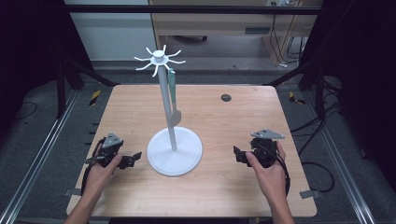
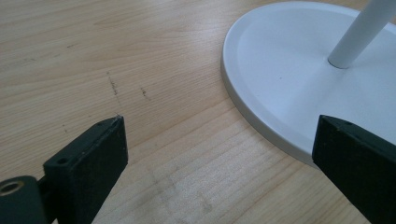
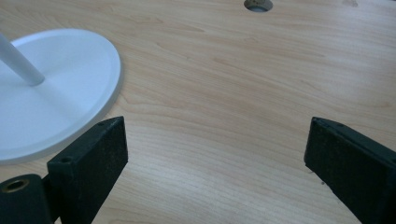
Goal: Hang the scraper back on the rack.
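Both tools sat idle on the wooden table (image 1: 224, 121), jaws wide apart and gripping nothing. Left gripper (image 1: 133, 158) rested at about nine o'clock from the white stand (image 1: 173, 151), just beside its round base; right gripper (image 1: 239, 155) lay at about three o'clock, a little farther off. In the left gripper view the base (image 2: 280, 60) curved across between the spread jaws, its rim near the right-hand jaw, with the pole (image 2: 359, 32) rising from it. The right gripper view showed the same disc (image 3: 65, 84) off to the left and a cable hole (image 3: 258, 4) in the tabletop at twelve o'clock.

And the likely prize: a grey-green utensil (image 1: 173, 98) that hung from one of the hooks on the crown (image 1: 159, 58), close alongside the pole, its broader end low near the base. It looked light, stiff and smooth, so probably slippery. My call was to take the narrow handle mid-length, lift it clear of the hook, and mind the tall stand, which could tip if nudged up high.
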`<state>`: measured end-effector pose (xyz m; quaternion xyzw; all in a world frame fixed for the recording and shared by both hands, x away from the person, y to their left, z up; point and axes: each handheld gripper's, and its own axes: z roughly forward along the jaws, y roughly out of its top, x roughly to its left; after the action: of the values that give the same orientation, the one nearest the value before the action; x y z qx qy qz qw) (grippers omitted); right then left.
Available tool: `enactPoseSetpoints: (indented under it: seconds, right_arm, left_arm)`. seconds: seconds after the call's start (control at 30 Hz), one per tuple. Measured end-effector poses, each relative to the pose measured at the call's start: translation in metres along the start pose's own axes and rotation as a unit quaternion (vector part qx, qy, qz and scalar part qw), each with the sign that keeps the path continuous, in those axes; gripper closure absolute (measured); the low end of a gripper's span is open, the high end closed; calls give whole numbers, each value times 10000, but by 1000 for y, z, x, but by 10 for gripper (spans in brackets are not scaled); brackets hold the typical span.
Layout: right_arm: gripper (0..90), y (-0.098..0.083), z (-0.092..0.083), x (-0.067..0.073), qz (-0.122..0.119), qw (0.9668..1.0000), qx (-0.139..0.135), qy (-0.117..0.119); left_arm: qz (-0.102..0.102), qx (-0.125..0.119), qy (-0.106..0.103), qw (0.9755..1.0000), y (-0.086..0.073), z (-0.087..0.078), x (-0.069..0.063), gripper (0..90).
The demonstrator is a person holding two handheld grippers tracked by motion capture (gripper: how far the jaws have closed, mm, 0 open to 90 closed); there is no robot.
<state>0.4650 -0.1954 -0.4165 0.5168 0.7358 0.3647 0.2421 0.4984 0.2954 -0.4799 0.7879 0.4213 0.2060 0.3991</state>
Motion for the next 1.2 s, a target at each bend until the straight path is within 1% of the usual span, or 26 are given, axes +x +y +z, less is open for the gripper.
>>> enactPoseSetpoints:
  seconds: [0.1,0.13,0.23,0.43,0.67,0.7,0.87,0.97,1.0,1.1,1.2]
  right_arm:
    - [66,-6,5,-1,31,10000,70,-24]
    - [67,-8,7,-2,-11,10000,80,-29]
    - [70,-13,12,-2,35,9998,165,-44]
    - [73,-20,23,-2,45,9995,311,-5]
    - [80,-25,35,-3,51,9993,374,24]
    - [82,-26,36,-3,47,9993,374,-3]
    - [92,-29,43,-5,-2,9993,362,41]
    - [95,-32,47,-5,17,9996,281,5]
    - [96,-34,48,-5,35,9995,304,-35]
    - [118,-36,50,-8,-69,9997,232,-97]
    - [120,-39,50,-12,17,9999,141,-66]
  left_arm:
    - [-5,0,-1,10000,0,0,0,31]
    - [-4,0,-2,10000,0,0,0,31]
    - [5,7,3,10000,0,0,0,31]
    - [13,7,0,10000,0,0,0,31]
    - [18,12,2,10000,0,0,0,31]
    - [18,13,1,10000,0,0,0,31]
    - [20,14,2,10000,0,0,0,31]
    - [22,17,0,10000,0,0,0,31]
    - [20,19,-2,10000,0,0,0,31]
    - [6,-2,3,10000,0,0,0,31]
    - [13,6,3,10000,0,0,0,31]
